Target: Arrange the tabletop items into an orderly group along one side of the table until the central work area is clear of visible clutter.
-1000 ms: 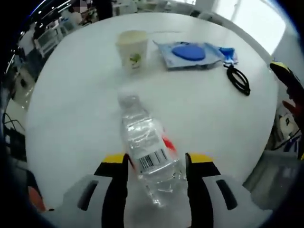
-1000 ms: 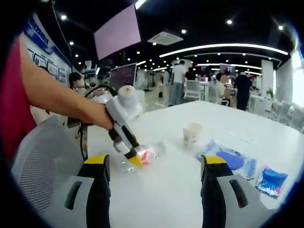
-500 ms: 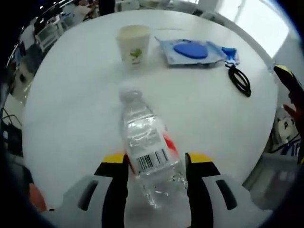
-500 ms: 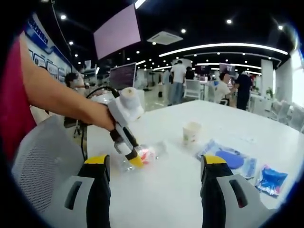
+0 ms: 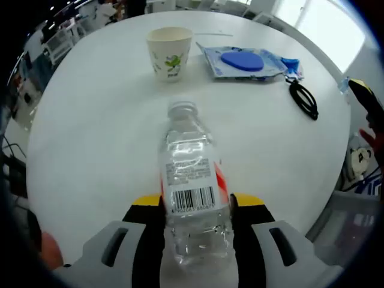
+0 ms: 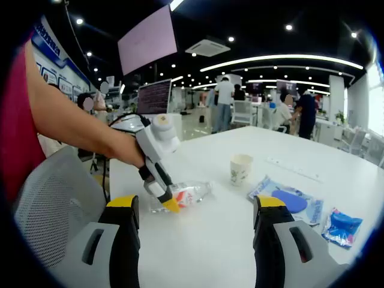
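A clear water bottle (image 5: 187, 157) with a barcode label lies lengthwise between the jaws of my left gripper (image 5: 197, 201), which is shut on its lower body; its cap points away over the white round table (image 5: 90, 132). In the right gripper view the left gripper (image 6: 167, 200) holds the bottle (image 6: 191, 193) just above the tabletop, cap end tilted up. A paper cup (image 5: 170, 53) stands at the far side, a blue packet (image 5: 243, 62) beside it. My right gripper (image 6: 197, 201) is open, with nothing between its fingers.
A black coiled cable (image 5: 303, 99) lies right of the blue packet. A second small blue packet (image 6: 342, 228) sits near the table edge. A grey mesh chair (image 6: 48, 204) stands at the left. People and desks fill the room behind.
The left jaws have closed onto the bottle, which has straightened in line with them. Its cap end has risen off the table. The right gripper has hardly moved.
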Tool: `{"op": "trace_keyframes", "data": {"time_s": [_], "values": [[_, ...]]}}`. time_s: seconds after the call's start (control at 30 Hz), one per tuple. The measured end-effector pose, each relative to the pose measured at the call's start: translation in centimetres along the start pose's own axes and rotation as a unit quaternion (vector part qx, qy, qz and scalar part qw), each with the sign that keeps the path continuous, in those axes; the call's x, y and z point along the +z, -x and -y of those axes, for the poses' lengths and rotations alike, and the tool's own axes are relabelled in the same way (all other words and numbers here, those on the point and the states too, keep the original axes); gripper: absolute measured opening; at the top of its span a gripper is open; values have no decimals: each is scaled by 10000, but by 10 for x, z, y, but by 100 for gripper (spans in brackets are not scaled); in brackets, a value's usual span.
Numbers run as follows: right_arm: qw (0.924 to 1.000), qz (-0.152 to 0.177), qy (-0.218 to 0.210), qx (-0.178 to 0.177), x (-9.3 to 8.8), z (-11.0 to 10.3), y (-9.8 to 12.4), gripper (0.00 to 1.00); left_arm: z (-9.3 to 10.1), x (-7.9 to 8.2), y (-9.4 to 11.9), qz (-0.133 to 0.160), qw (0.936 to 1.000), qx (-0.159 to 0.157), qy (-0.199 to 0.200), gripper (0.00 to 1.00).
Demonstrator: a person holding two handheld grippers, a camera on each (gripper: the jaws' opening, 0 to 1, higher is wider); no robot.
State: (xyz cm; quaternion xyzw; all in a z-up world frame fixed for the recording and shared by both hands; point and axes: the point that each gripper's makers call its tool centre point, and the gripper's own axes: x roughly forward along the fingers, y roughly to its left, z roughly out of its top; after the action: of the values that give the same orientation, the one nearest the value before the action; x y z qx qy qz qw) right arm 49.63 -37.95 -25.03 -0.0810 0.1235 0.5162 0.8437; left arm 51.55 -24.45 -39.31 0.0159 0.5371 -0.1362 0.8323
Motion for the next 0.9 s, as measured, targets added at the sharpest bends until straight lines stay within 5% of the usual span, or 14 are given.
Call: {"op": "trace_keyframes", "data": {"time_s": [0.9], "values": [[9999,-119,-16,0,-5,-1,-2,78,-7,10,7,1083,9937,-272,18,36]]}}
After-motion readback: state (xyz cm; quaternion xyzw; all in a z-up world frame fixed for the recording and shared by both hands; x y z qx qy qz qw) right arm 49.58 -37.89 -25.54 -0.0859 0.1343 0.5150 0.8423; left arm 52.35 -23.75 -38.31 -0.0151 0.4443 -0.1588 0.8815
